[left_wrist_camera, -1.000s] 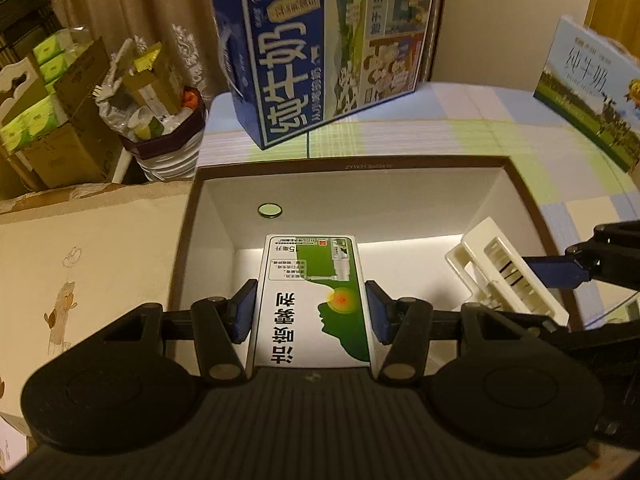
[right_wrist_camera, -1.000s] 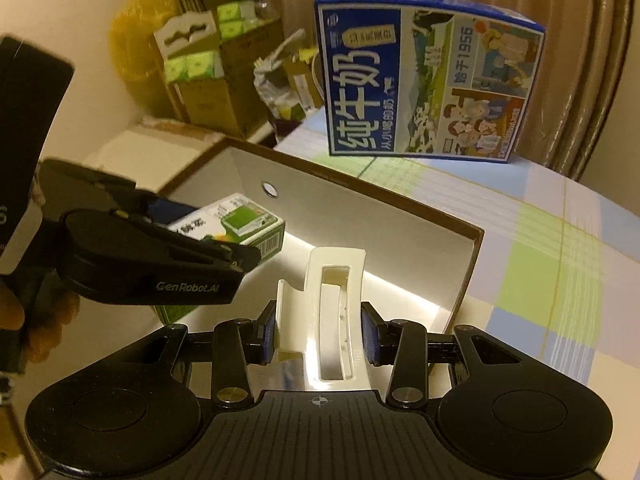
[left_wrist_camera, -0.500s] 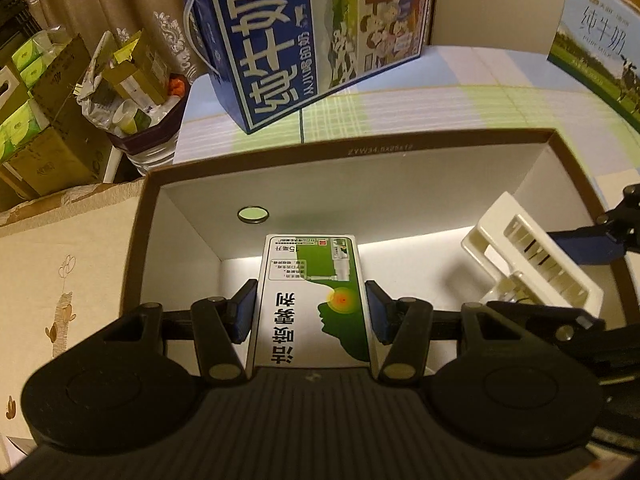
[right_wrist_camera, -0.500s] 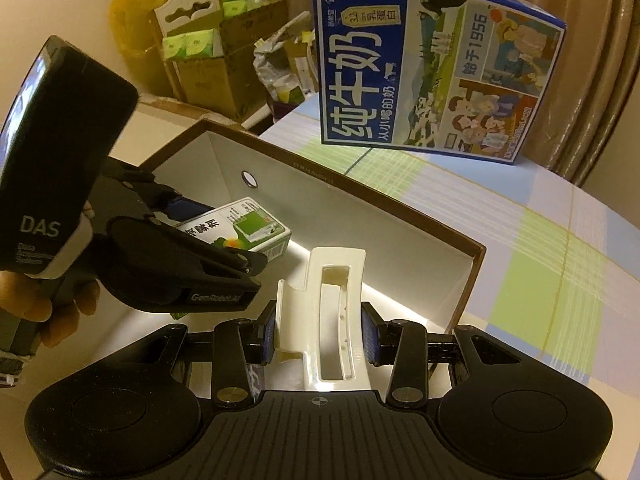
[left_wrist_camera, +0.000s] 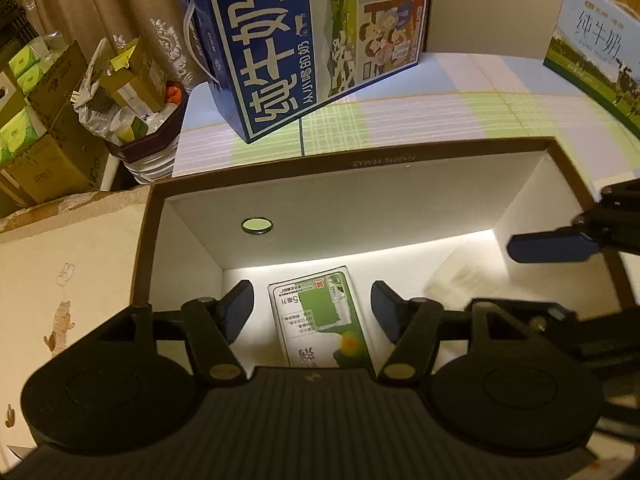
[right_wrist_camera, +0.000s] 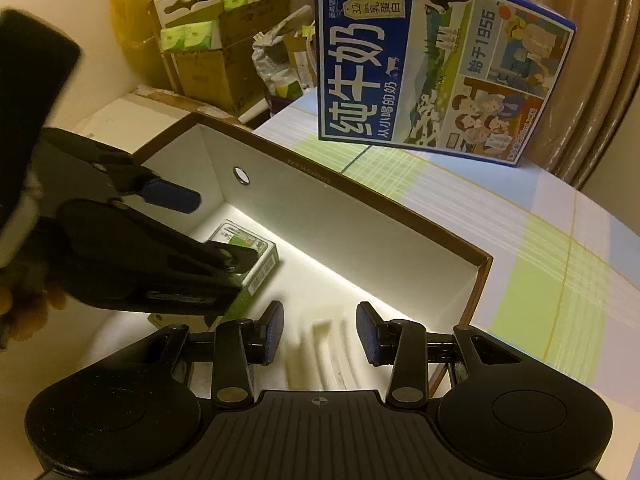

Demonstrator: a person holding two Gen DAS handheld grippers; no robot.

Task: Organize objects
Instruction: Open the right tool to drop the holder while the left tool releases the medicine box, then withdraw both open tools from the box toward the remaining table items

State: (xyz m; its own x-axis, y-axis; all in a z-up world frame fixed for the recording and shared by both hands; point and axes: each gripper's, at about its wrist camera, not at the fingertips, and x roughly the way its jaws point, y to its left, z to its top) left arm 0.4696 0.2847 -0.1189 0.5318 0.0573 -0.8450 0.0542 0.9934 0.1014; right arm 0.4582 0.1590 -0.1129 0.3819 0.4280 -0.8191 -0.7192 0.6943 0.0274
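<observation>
A green and white medicine box (left_wrist_camera: 320, 320) lies flat on the floor of the open brown-rimmed storage box (left_wrist_camera: 360, 148). My left gripper (left_wrist_camera: 312, 308) is open above it, jaws apart on either side. The medicine box also shows in the right wrist view (right_wrist_camera: 252, 256), partly behind the left gripper (right_wrist_camera: 160, 248). A white plastic holder (right_wrist_camera: 320, 344), blurred, lies on the storage box floor (right_wrist_camera: 380, 216) below my open right gripper (right_wrist_camera: 320, 336). In the left wrist view the holder (left_wrist_camera: 460, 284) is a pale blur under a right fingertip (left_wrist_camera: 552, 246).
A large blue milk carton (left_wrist_camera: 320, 40) stands on the checked tablecloth (left_wrist_camera: 440, 116) behind the storage box; it also shows in the right wrist view (right_wrist_camera: 432, 64). A second milk carton (left_wrist_camera: 596, 56) stands at the far right. Cardboard boxes and a full bin (left_wrist_camera: 132, 92) crowd the left.
Both grippers have opened. The medicine box and the white holder have dropped out of the jaws onto the storage box floor. Both grippers have risen a little.
</observation>
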